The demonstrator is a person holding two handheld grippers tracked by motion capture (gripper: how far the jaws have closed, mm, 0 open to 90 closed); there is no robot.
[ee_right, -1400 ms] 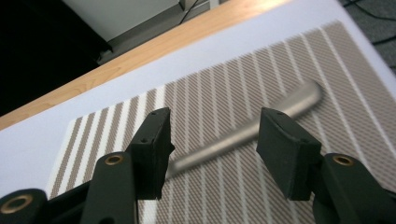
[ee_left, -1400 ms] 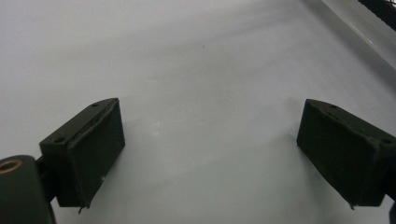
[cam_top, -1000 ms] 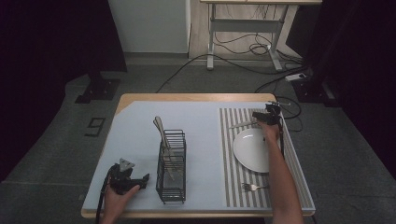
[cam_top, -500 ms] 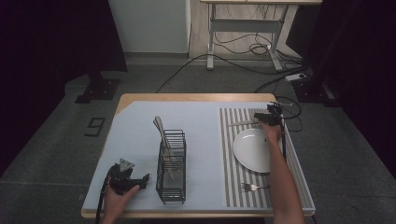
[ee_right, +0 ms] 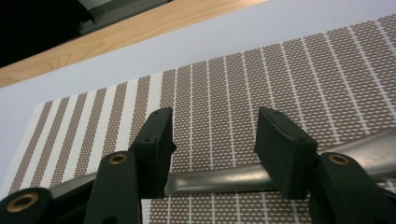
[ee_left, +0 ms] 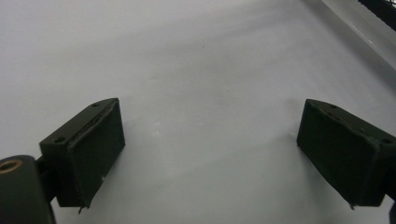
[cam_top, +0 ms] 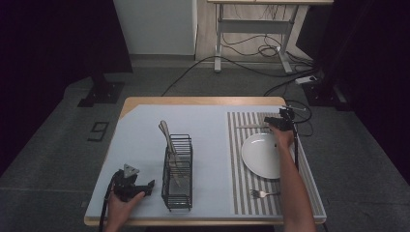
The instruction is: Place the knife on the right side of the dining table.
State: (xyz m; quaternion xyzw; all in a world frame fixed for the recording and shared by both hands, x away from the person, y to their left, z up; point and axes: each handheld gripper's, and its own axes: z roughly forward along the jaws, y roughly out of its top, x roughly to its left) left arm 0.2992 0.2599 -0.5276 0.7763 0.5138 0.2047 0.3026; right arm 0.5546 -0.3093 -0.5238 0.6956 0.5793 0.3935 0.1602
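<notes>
A silver utensil [ee_right: 215, 179] lies flat across the brown striped placemat [ee_right: 280, 84], at the mat's far end in the high view [cam_top: 250, 126]. My right gripper [ee_right: 215, 144] hovers low over it, jaws apart, one on each side above the handle, and neither pad presses on it. From above, that gripper [cam_top: 273, 123] sits just beyond the white plate [cam_top: 261, 155]. My left gripper [cam_top: 145, 186] rests open on the pale table surface left of the black wire rack [cam_top: 177, 174]. Its own view shows the gripper [ee_left: 210, 154] with nothing between the jaws.
A utensil [cam_top: 167, 133] leans out of the rack's top. A fork [cam_top: 261, 194] lies on the placemat near the front edge. The wooden table edge [ee_right: 116, 42] runs just beyond the mat. A corner of the rack [ee_left: 380, 7] shows in the left gripper view.
</notes>
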